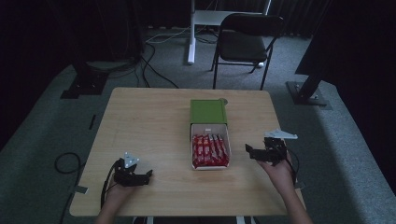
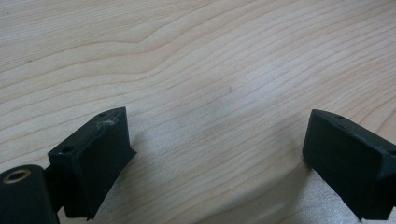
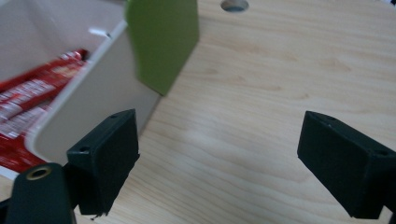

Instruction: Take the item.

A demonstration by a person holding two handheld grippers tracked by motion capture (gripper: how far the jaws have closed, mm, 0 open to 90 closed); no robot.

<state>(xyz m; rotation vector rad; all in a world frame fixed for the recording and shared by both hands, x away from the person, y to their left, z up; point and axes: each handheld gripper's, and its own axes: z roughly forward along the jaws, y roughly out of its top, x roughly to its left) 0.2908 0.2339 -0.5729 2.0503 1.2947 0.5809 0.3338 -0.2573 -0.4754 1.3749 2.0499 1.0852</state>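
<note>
The white tray [image 1: 210,164] of red wrapped bars [image 1: 210,150] lies near the middle of the tabletop [image 1: 154,121], a little toward the person's side, pulled out of its green sleeve [image 1: 208,111] so that the bars lie uncovered in a row. Nearest the person, the left gripper [image 1: 148,174] rests low over the front left part of the tabletop, held in a hand [image 1: 116,191] that comes in from the bottom edge; it is well apart from the tray. In the left gripper view its jaws stand wide apart with bare wood grain between them and nothing in their hold. A little farther in, the right gripper [image 1: 249,150] sits just beside the tray's right wall, its jaws pointing toward it, held by the person's right hand [image 1: 279,173]. In the right gripper view [image 3: 219,158] its jaws are also spread wide and hold nothing; the tray's pale side wall [image 3: 93,107] stands just behind the left one, the red bars [image 3: 28,98] show blurred inside, and the green sleeve [image 3: 161,39] rises beyond. Farther along the tabletop, past the sleeve, a small round hole [image 3: 235,5] shows in the wood. Beyond the far edge, on the grey carpet, a dark folding chair [image 1: 247,39] stands beside a white post [image 1: 191,32], with black cables [image 1: 154,65] trailing across the floor.
</note>
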